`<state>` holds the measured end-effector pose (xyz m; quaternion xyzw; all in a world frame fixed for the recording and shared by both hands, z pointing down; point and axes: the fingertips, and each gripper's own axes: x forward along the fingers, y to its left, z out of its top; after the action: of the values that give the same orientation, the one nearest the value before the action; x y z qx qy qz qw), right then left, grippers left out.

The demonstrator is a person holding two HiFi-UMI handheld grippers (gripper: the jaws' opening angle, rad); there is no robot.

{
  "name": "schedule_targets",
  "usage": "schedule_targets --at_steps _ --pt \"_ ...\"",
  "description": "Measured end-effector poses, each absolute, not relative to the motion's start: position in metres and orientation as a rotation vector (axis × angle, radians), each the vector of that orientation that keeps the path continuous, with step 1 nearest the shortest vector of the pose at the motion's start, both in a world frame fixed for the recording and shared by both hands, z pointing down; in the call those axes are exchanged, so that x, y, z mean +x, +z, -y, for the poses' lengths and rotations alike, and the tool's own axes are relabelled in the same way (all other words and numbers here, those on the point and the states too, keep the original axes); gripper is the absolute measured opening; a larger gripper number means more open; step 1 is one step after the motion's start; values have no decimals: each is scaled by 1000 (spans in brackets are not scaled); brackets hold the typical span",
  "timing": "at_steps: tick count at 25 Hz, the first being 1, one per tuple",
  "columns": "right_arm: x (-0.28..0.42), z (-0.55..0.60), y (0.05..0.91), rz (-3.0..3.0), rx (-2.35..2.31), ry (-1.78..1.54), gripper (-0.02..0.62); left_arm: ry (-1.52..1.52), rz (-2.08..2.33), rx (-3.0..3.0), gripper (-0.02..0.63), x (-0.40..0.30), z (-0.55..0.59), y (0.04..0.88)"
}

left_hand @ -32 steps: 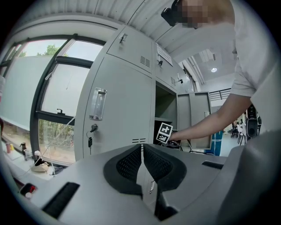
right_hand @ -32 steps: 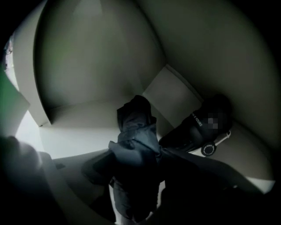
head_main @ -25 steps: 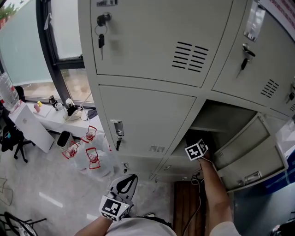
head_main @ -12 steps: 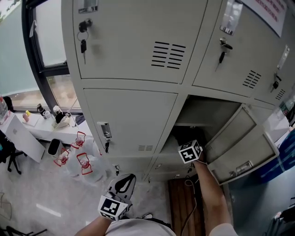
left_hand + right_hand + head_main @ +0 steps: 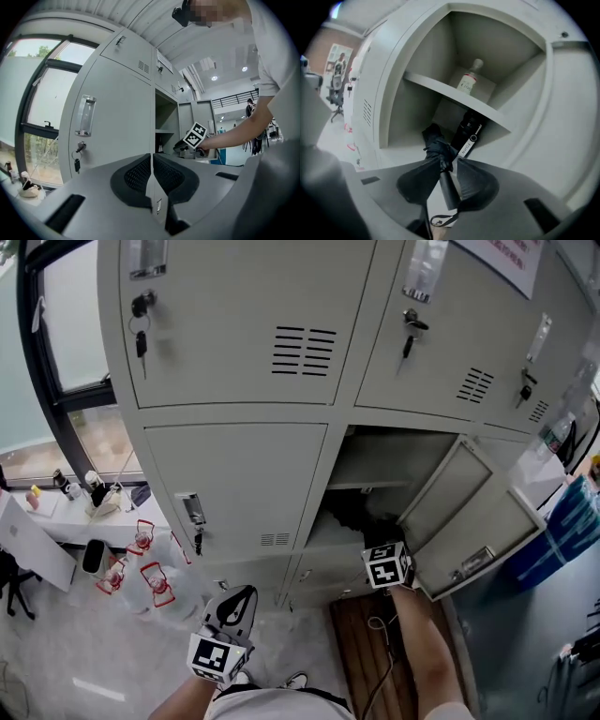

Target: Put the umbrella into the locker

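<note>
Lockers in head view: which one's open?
The second-row locker, just right of the shut door with the pull handle: its own door hangs out to the right, shelf showing. All other doors in view are shut.

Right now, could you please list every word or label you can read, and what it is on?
Nothing reads for certain.
Tag on the umbrella: perhaps "TOUAN", too small to be sure.
Bottle label: red print, blurred.
Notice on the locker: red print, too small.
</note>
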<state>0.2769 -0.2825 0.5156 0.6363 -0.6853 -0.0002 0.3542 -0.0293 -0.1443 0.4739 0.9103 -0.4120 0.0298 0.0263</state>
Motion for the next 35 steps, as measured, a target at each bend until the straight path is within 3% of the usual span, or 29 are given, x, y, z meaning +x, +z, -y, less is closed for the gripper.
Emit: schedule_targets --at_steps 11,35 --pt "301 192 491 1843 1913 73 20 96 1142 2876 35 -5 140 474" --pt "324 -8 364 1968 2353 -160 17 39 1043 2973 35 20 133 447"
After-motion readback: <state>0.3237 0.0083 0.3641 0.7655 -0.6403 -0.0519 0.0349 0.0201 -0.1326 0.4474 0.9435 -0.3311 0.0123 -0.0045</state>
